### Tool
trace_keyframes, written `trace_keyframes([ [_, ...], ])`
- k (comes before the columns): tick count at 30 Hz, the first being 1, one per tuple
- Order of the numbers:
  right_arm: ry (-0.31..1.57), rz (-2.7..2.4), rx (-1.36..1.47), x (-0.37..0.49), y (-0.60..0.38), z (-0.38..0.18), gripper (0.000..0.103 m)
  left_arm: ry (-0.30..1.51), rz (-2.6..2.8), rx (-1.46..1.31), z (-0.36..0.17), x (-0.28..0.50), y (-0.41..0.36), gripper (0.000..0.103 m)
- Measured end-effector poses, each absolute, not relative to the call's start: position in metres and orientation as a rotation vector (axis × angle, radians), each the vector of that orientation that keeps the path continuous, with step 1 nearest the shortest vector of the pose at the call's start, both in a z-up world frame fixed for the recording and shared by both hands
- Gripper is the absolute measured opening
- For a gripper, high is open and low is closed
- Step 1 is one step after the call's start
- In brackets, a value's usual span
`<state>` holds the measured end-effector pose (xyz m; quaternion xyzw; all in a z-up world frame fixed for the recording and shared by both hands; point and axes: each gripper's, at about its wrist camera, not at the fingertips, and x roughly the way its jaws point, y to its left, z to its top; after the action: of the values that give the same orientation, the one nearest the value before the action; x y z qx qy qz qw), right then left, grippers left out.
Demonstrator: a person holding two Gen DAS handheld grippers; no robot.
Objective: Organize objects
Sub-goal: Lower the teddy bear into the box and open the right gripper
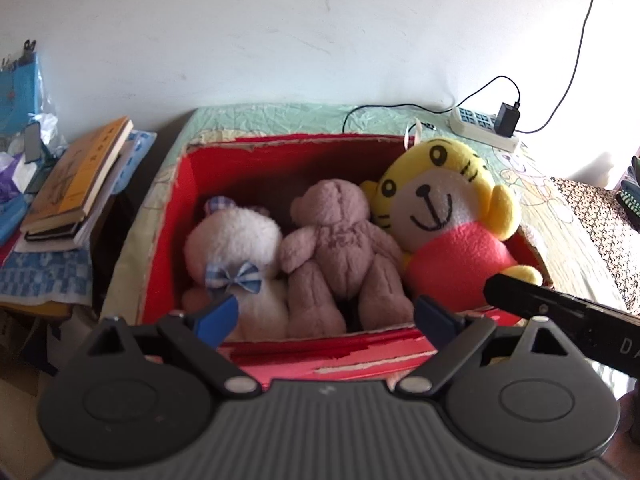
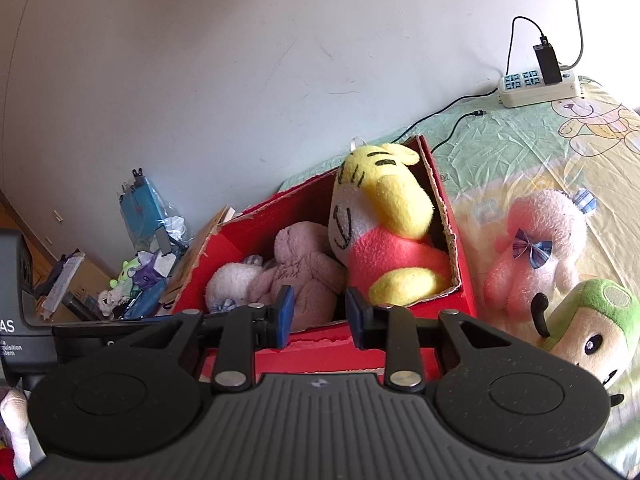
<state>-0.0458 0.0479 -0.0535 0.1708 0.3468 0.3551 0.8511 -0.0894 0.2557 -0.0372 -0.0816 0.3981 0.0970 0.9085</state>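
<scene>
Our left gripper (image 1: 326, 318) hangs spread wide and empty over the red box (image 1: 304, 356), which holds a white bear (image 1: 236, 248), brown bear (image 1: 344, 248) and yellow tiger (image 1: 448, 216). From our right gripper (image 2: 319, 317), nearly closed on nothing, we see the same box (image 2: 466, 280), with a pink plush (image 2: 536, 248) and green plush (image 2: 596, 328) outside on the bedsheet (image 2: 500, 148).

box (image 1: 192, 184) red | tiger (image 1: 444, 216) yellow, pink | bear (image 1: 340, 240) mauve

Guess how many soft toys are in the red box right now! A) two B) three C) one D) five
B: the red box holds three, a white teddy, a brown teddy and a yellow tiger; the pink teddy and green toy lie outside it.
</scene>
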Motion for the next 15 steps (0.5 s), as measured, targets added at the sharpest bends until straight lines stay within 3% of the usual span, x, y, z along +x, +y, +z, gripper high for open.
trace_keyframes([
  [15,0.692,0.883,0.302,-0.053,0.024,-0.046,0.041,0.801,0.356,-0.215,-0.027,-0.112,0.231,0.095],
])
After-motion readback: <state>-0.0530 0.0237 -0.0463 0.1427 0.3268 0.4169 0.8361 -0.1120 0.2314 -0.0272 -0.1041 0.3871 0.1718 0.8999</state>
